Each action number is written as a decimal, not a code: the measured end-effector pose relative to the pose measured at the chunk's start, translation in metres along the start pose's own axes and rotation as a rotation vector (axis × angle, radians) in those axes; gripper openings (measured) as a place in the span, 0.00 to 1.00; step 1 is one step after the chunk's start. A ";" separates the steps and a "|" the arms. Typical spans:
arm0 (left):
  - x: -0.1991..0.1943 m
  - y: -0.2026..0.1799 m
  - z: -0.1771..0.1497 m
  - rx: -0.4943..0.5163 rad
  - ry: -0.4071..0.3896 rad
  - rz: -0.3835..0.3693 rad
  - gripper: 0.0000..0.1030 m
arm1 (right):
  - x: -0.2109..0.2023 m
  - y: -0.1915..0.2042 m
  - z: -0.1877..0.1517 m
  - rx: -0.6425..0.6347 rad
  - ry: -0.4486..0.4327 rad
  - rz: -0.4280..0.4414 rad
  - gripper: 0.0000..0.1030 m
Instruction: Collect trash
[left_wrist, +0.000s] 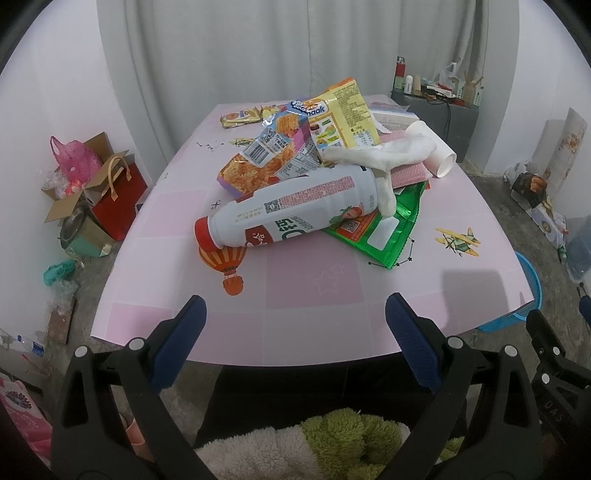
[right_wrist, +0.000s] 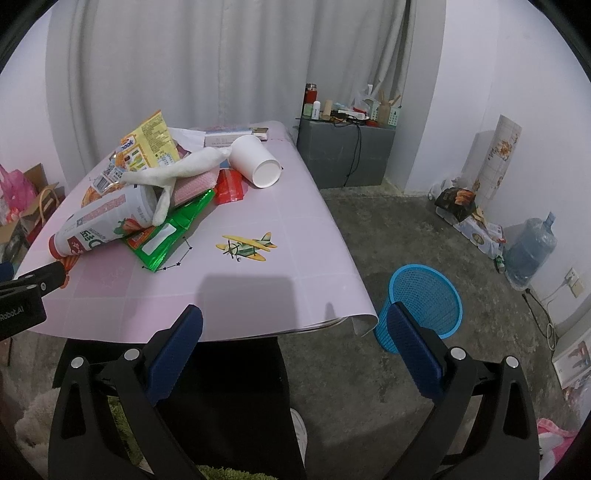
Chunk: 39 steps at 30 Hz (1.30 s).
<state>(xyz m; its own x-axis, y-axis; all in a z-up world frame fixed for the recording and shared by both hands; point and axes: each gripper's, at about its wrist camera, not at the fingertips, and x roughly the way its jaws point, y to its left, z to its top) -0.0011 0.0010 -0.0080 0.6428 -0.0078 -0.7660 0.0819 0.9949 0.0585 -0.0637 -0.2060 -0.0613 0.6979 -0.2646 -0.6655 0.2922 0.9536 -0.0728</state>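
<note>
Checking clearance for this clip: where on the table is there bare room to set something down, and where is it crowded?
Free: the near strip of the table in front of the white bottle and green wrapper, and the right side around the airplane print. Crowded: the middle and far part, piled with wrappers, a paper cup and a white cloth.
</note>
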 end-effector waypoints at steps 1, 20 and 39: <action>0.000 0.000 0.000 0.000 0.000 0.000 0.91 | 0.000 0.000 0.000 0.000 -0.001 0.000 0.94; -0.002 0.004 -0.004 0.000 0.002 0.001 0.91 | -0.001 -0.001 0.002 0.002 -0.001 -0.001 0.94; 0.003 0.003 0.005 0.046 0.002 -0.010 0.91 | -0.001 0.002 0.015 0.002 -0.031 0.017 0.94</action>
<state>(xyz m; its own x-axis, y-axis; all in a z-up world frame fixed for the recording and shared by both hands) 0.0052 0.0030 -0.0071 0.6403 -0.0174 -0.7679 0.1233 0.9891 0.0804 -0.0541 -0.2060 -0.0493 0.7226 -0.2526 -0.6434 0.2816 0.9577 -0.0597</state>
